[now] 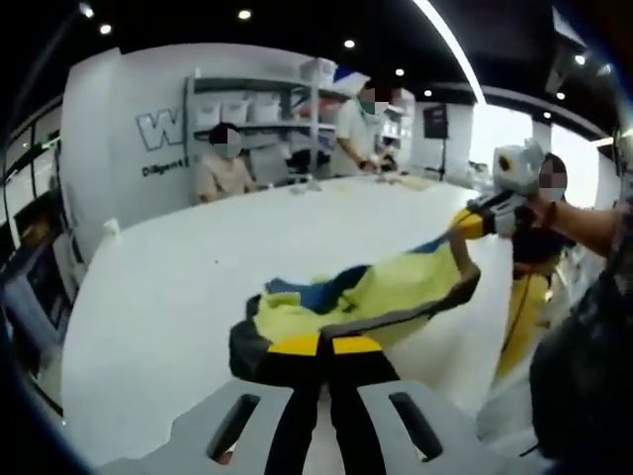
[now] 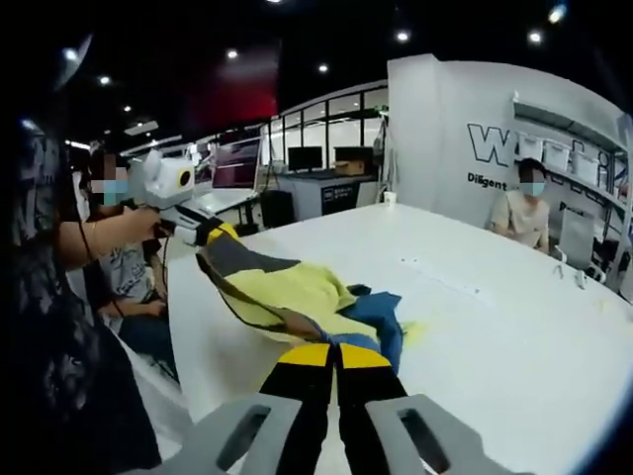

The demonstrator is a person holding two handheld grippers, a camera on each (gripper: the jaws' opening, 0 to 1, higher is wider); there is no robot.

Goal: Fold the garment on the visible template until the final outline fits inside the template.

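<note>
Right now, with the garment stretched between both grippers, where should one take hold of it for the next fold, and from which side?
Probably the grey hem edge of the garment, where it runs taut between the left gripper and the right gripper. Come from the near table edge, since the far part lies bunched on the table and offers no clean edge.

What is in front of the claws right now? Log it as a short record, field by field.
garment: yellow and blue with dark grey trim, lifted off the table between both claws
left claw: jaws closed on one end of the garment
right claw: jaws closed on the other end
table: white, bare around the garment
template: not discernible on the table
background: two people at the far side of the table, shelves with white bins behind them
</note>
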